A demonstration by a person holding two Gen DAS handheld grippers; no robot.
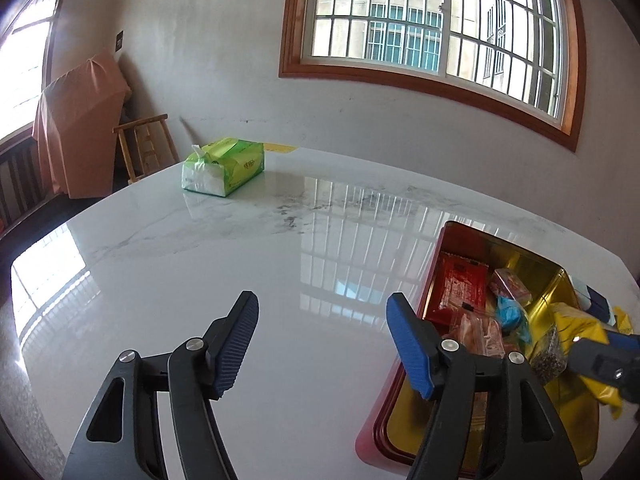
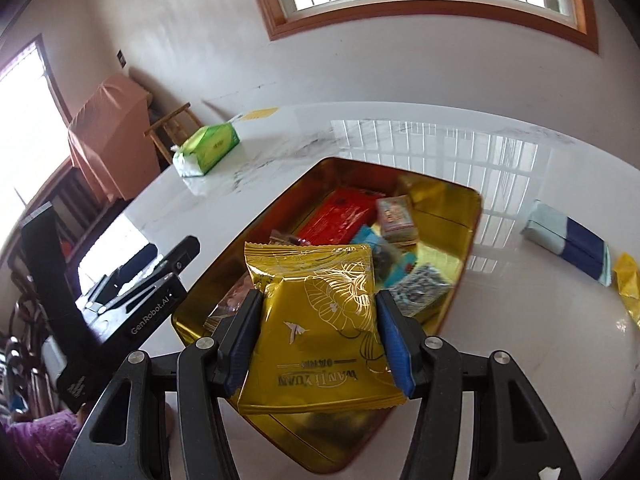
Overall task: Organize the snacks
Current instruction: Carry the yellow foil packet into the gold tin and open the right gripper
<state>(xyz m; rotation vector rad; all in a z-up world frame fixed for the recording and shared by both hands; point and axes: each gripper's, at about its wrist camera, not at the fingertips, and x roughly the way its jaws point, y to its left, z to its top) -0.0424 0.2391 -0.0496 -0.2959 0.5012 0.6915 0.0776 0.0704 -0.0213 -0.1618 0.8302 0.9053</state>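
Overhead, gold packet [image 2: 320,320] above tin rim [image 2: 476,216]

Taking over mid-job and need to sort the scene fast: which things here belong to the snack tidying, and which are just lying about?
Job:
- gold snack packet, gripped by the right gripper
- gold tin holding the snacks
- red packet inside it
- blue-and-white packet and yellow packet on the table

Lying about:
- green tissue pack
- wooden stool

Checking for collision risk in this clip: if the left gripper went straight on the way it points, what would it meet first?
The left gripper, open and holding nothing, points over bare marble table. Nothing stands between its fingers; the gold tin lies just right of that line. It would probably meet the tabletop, though depth is unclear.
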